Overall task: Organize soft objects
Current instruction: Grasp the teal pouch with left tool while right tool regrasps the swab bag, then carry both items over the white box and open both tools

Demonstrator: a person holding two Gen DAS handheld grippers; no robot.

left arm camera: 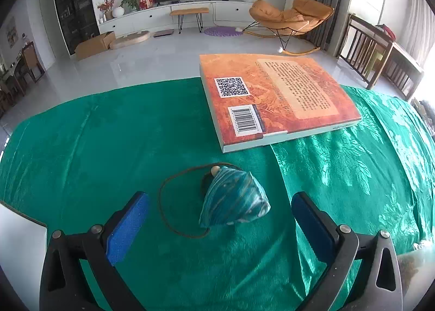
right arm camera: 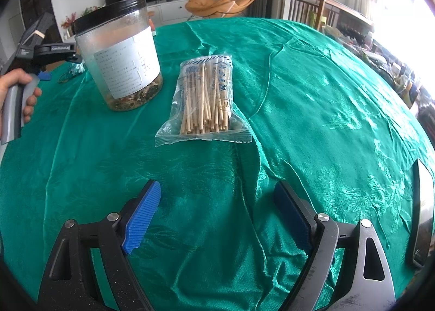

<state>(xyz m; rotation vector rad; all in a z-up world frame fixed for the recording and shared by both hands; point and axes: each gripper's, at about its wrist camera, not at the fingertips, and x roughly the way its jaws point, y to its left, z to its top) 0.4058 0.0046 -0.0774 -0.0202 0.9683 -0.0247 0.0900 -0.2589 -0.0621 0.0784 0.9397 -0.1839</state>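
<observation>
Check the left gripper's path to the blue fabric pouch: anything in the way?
Nothing visible. The left gripper is open, with the blue fabric pouch lying between its fingers on the green cloth. Its brown cord loops alongside; the book lies beyond.

- A table is covered by a wrinkled green cloth (left arm camera: 95, 134).
- A blue pouch (left arm camera: 235, 198) with a brown cord is laid just ahead of the left gripper (left arm camera: 220, 225), between its fingers.
- An orange book (left arm camera: 277, 99) is laid farther ahead.
- A bag of sticks (right arm camera: 206, 99) and a jar (right arm camera: 119, 58) are set ahead of the right gripper (right arm camera: 217, 213).
</observation>
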